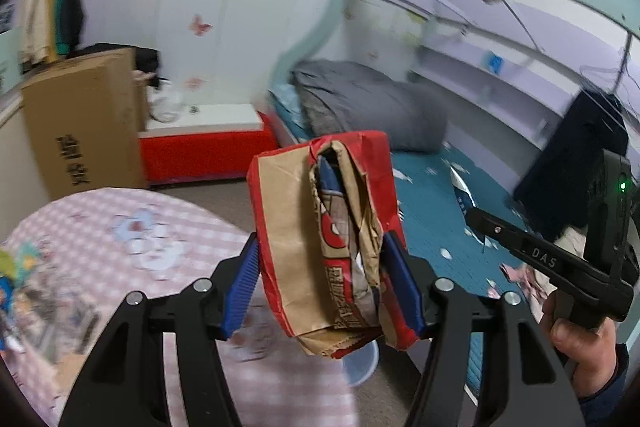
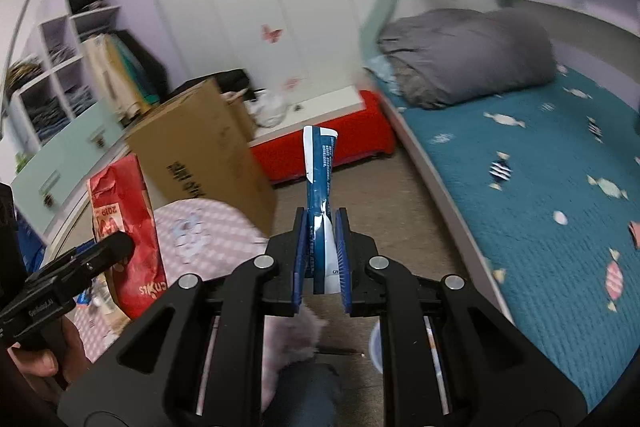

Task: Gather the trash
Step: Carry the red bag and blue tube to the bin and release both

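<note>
Left gripper (image 1: 320, 263) clamps the crumpled red paper bag (image 1: 326, 239) above the pink-checked table (image 1: 120, 227), right gripper (image 2: 322, 251) pinches a blue wrapper (image 2: 319, 183) upright, cardboard box (image 2: 200, 147) behind.

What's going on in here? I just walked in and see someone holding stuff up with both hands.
A person is collecting trash in a bedroom with hand-held tongs. The left tongs are clamped on a crumpled red and brown paper bag, held up over a table with a pink checked cloth. The right tongs grip a flattened blue and white wrapper. Both pieces are off any surface; no bin is in view.
</note>
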A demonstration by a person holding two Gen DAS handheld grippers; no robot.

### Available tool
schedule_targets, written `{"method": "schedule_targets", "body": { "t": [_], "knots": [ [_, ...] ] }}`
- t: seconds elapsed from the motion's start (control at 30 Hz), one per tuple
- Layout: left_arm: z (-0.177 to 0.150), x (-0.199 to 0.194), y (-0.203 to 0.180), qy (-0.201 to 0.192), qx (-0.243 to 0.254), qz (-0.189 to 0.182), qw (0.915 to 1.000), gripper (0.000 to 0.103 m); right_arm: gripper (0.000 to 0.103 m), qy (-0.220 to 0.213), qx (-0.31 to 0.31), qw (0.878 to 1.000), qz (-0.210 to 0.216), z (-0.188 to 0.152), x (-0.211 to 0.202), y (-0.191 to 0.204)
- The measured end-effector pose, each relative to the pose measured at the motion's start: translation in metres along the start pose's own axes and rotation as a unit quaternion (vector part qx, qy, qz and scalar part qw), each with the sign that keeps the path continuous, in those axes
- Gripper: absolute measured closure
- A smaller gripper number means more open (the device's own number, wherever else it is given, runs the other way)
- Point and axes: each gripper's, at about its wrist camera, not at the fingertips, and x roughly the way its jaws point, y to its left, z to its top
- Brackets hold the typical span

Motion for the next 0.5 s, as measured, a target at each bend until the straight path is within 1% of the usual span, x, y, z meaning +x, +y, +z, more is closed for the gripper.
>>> {"method": "schedule_targets", "body": {
  "t": [0.1, 0.2, 0.3, 0.37, 0.4, 0.5],
  "knots": [
    [-0.002, 0.037, -0.026, 0.041, 0.009, -0.021, 0.9989, 0.043, 0.089, 0.002, 0.022, 1.0, -0.018, -0.004, 0.002, -0.03],
    [-0.008, 0.066, -0.042, 0.075, 0.021, -0.03, 0.9965, 0.043, 0.089, 0.011, 0.043, 0.999, -0.031, -0.012, 0.007, -0.056],
    [-0.017, 0.099, -0.059, 0.115, 0.034, -0.034, 0.9922, 0.043, 0.089, 0.032, 0.071, 0.996, -0.044, -0.026, 0.021, -0.085],
    [-0.026, 0.125, -0.073, 0.146, 0.051, -0.033, 0.9875, 0.043, 0.089, 0.05, 0.089, 0.993, -0.052, -0.037, 0.034, -0.105],
    [-0.028, 0.131, -0.076, 0.154, 0.055, -0.032, 0.986, 0.043, 0.089, 0.061, 0.101, 0.992, -0.054, -0.044, 0.042, -0.116],
    [-0.043, 0.166, -0.089, 0.198, 0.076, -0.024, 0.977, 0.043, 0.089, 0.087, 0.123, 0.987, -0.059, -0.06, 0.062, -0.137]
  ]
}}
